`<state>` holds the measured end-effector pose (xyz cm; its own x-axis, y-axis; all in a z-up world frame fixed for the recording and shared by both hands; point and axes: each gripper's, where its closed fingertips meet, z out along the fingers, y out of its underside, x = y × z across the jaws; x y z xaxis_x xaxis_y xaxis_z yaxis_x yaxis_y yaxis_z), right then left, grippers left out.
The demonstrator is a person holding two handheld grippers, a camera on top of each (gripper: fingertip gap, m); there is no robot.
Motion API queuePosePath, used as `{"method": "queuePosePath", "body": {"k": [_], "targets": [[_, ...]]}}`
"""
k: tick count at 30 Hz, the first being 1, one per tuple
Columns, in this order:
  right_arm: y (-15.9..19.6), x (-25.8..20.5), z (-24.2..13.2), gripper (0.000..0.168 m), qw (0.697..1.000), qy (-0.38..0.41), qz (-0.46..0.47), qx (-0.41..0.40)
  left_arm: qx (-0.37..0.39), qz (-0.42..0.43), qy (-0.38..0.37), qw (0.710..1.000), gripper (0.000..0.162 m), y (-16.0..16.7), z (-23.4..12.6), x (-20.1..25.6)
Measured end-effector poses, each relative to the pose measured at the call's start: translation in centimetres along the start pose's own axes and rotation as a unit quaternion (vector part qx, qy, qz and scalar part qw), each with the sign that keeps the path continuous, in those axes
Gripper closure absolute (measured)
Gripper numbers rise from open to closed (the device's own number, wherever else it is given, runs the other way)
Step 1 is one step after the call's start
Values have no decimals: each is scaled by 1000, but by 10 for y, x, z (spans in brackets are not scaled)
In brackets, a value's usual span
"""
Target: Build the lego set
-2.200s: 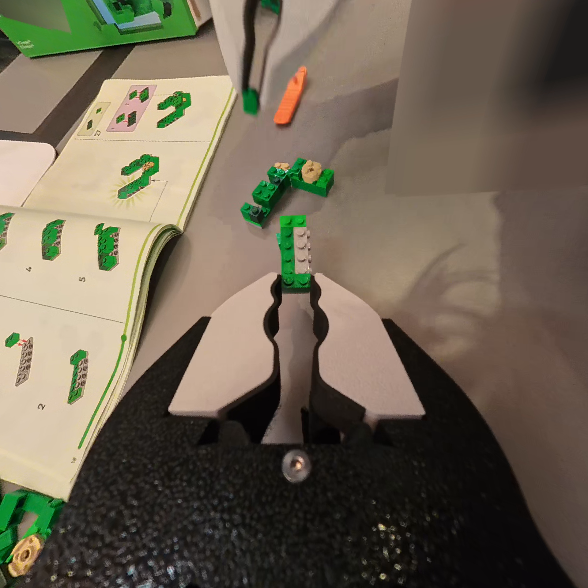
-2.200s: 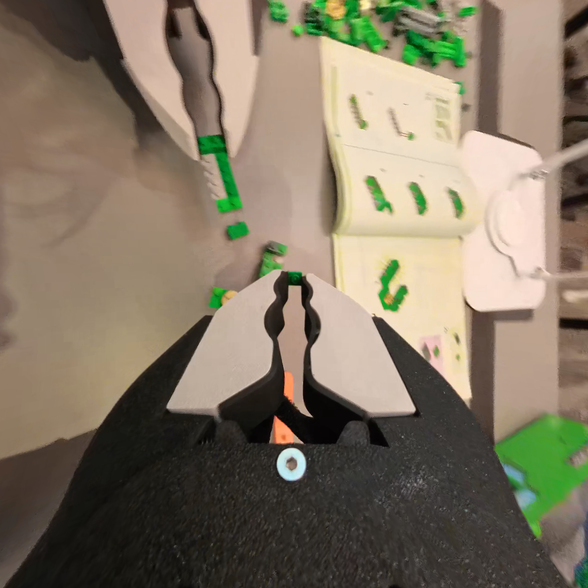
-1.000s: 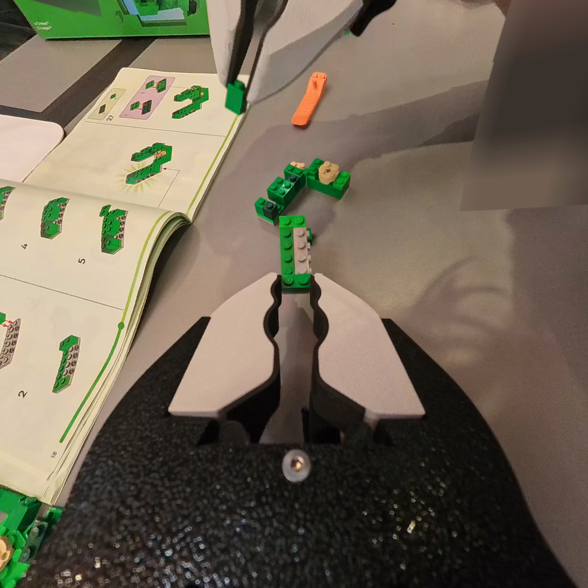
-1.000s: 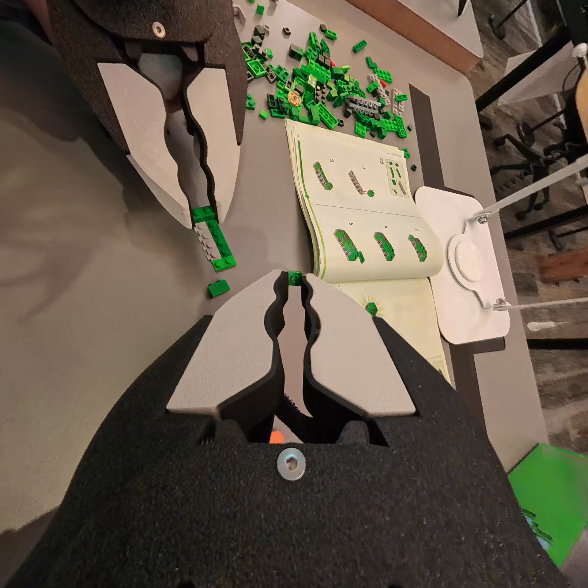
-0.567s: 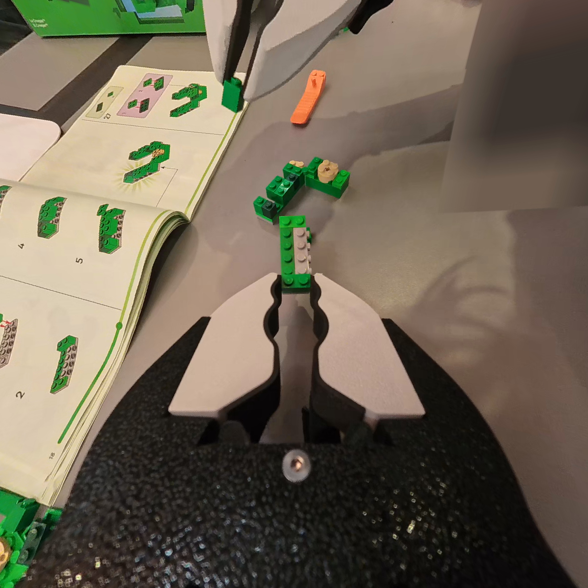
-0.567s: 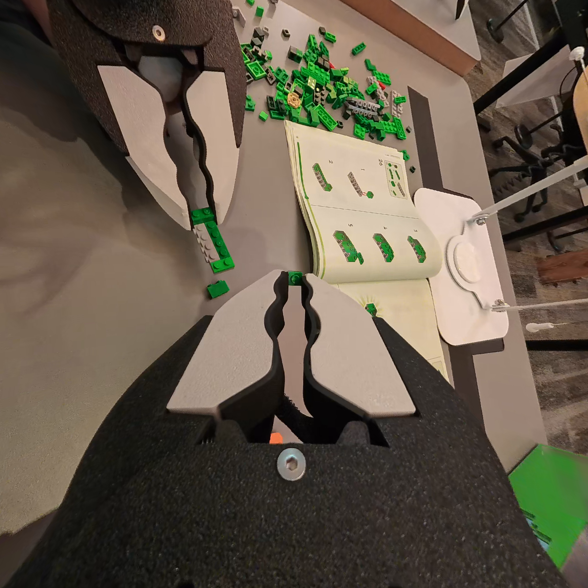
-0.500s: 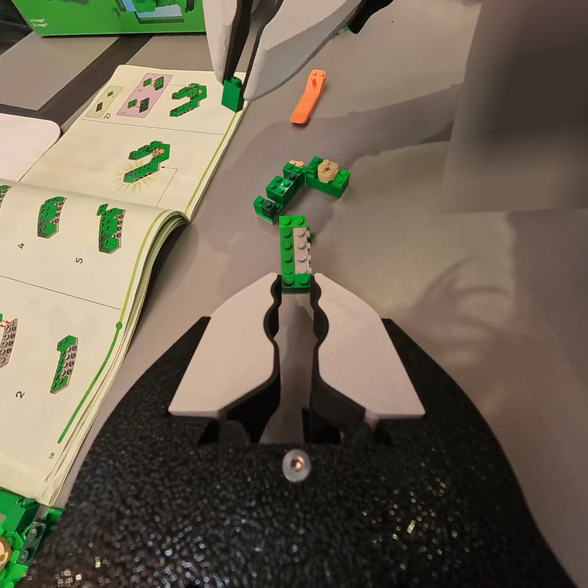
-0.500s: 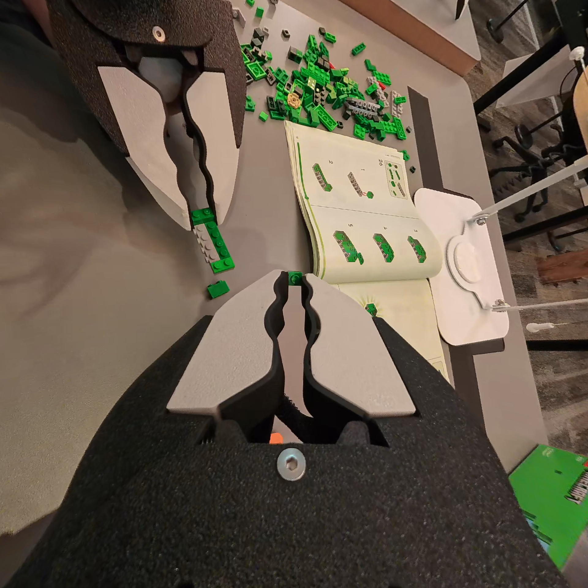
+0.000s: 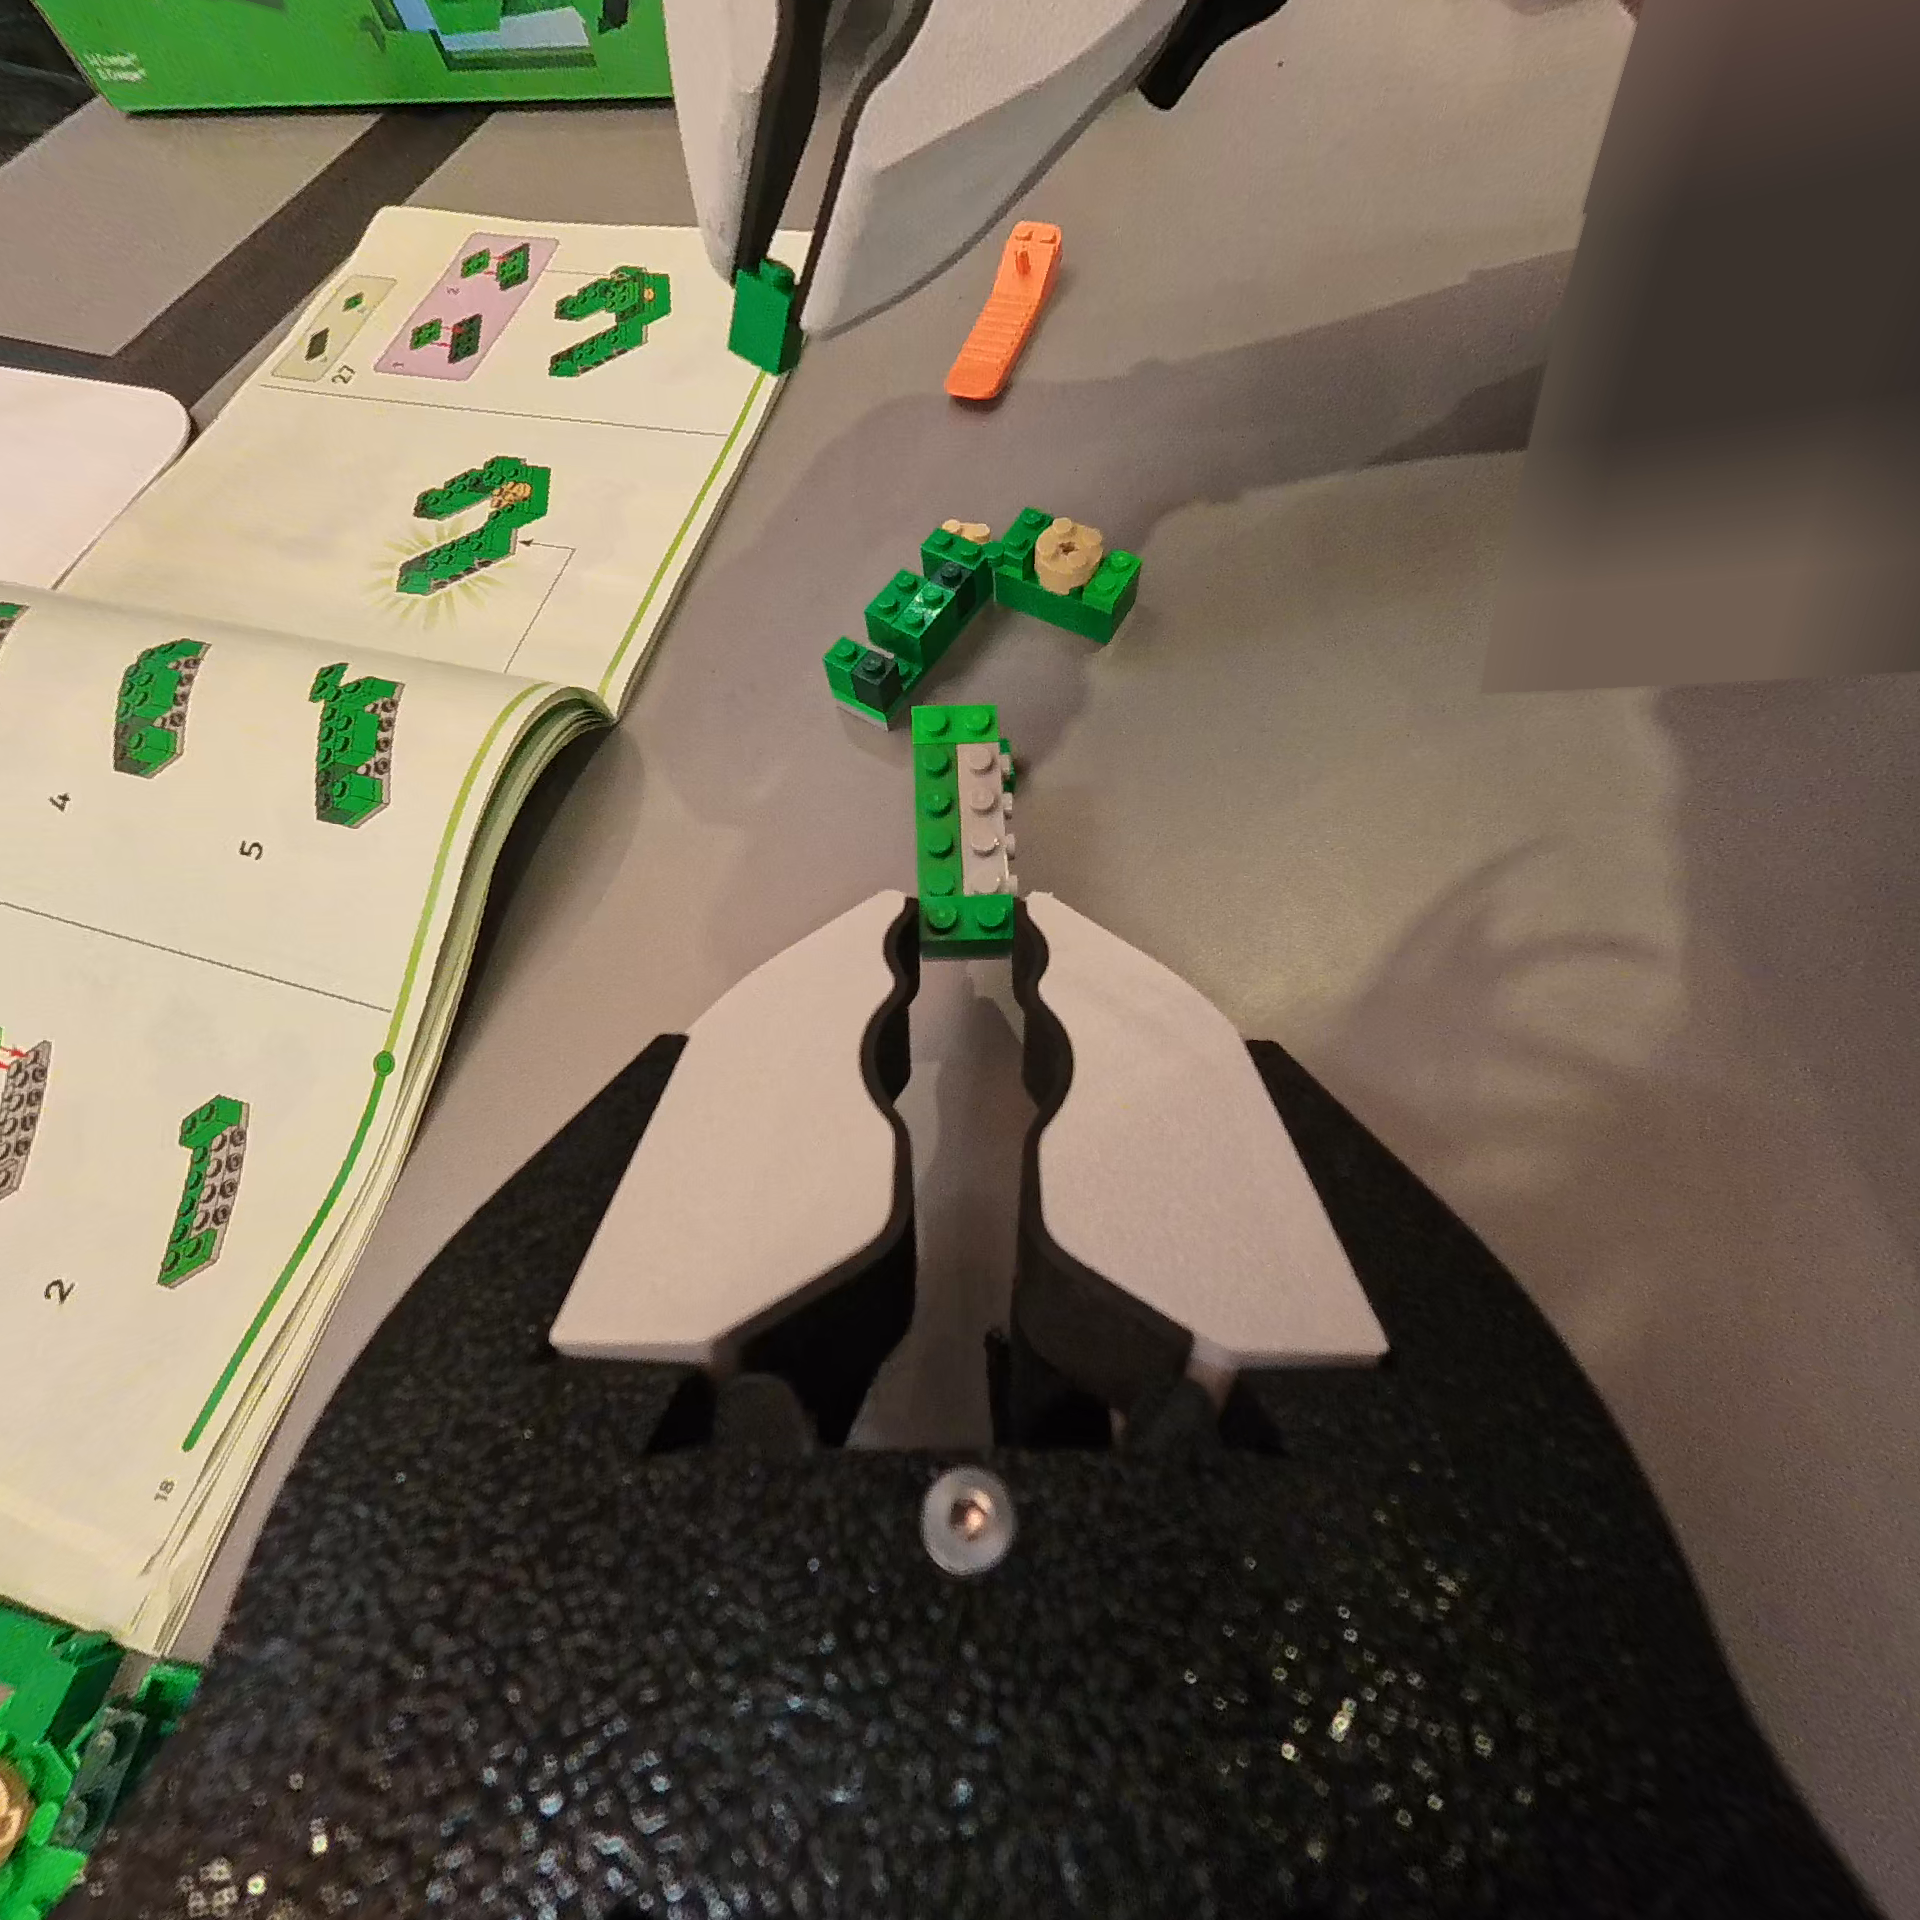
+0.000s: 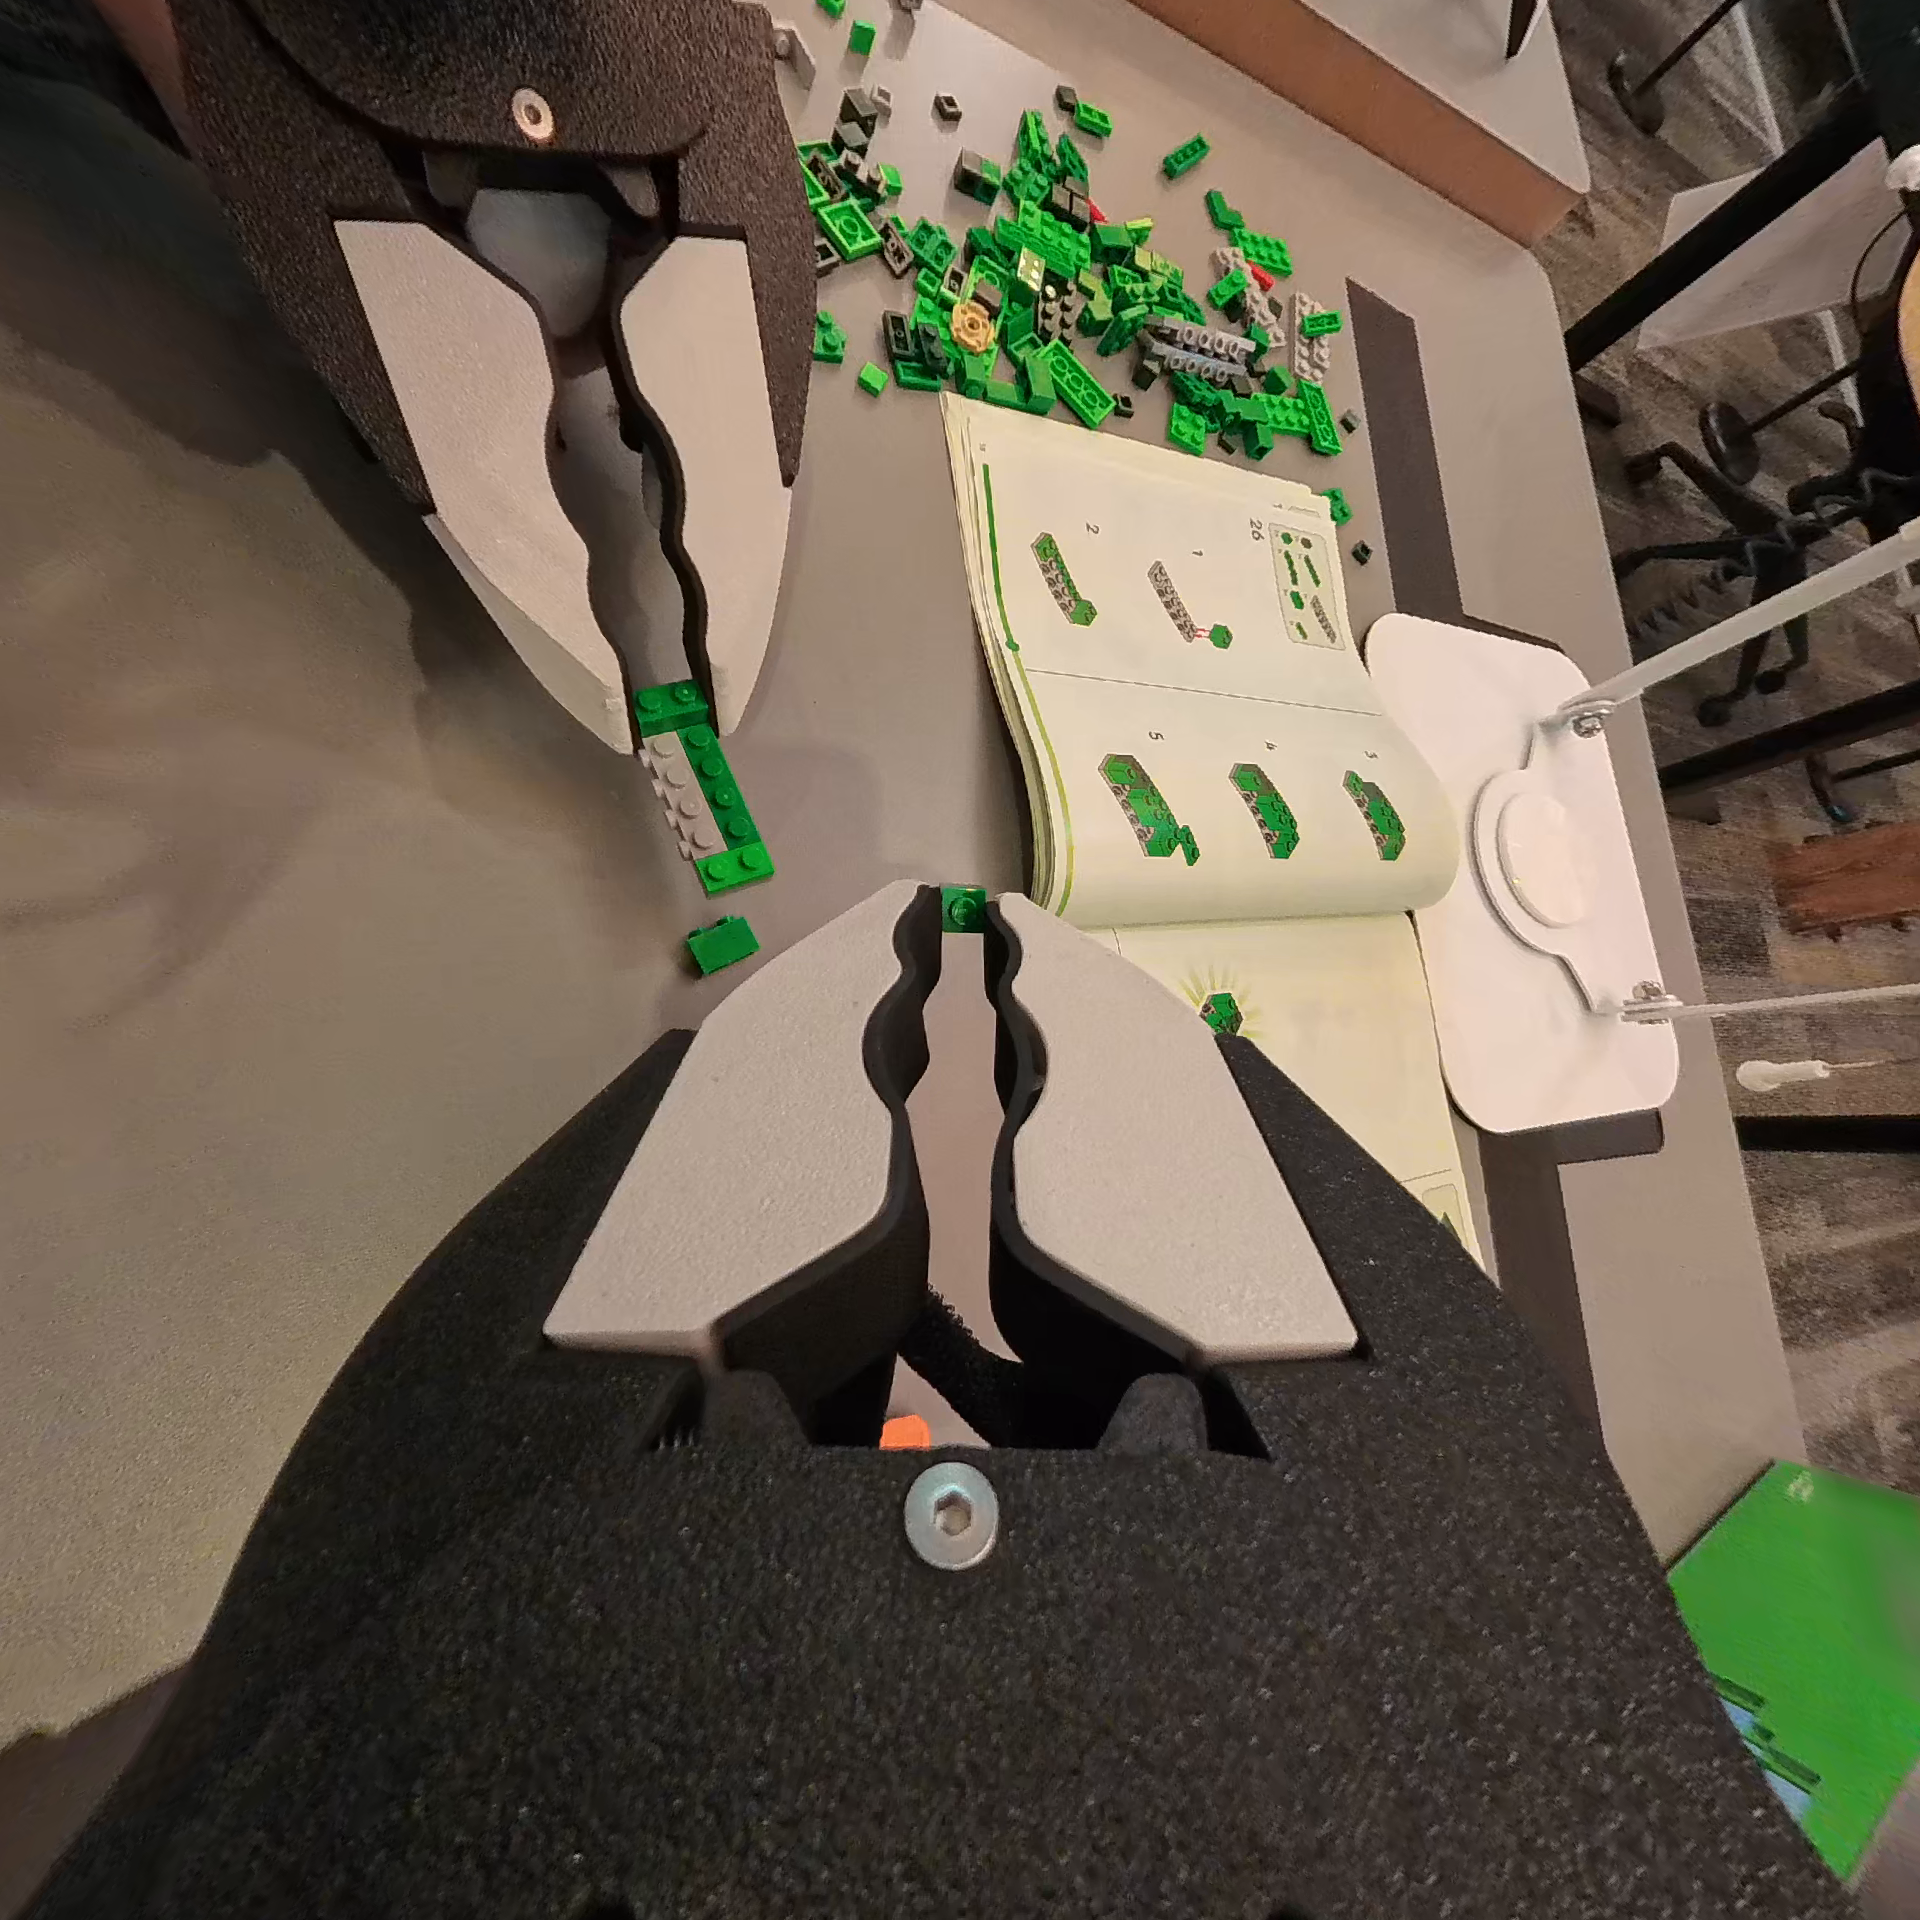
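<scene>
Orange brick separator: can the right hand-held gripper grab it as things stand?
Probably not yet. The right hand-held gripper is shut on a small green brick; the orange brick separator lies unobstructed on the table, so it must first release.

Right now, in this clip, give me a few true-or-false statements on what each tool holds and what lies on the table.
1. The left tool grips the green-and-grey strip by one end. True.
2. The right tool is empty. False: it pinches a small green brick.
3. The orange separator lies on the booklet. False: it lies on the bare table, beside the booklet.
4. A curved green piece with a tan stud sits beyond the strip. True.
5. The booklet is closed. False: it lies open.
</scene>
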<state>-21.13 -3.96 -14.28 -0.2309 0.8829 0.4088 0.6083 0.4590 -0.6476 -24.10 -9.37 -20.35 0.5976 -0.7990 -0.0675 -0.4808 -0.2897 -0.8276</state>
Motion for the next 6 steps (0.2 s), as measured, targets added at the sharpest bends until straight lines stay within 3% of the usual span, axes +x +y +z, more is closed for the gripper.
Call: {"method": "queuePosePath", "body": {"k": [6], "targets": [[0,0,-1,161,1000,0,1,2,-2,2,2,1000,146,1,0,0]]}}
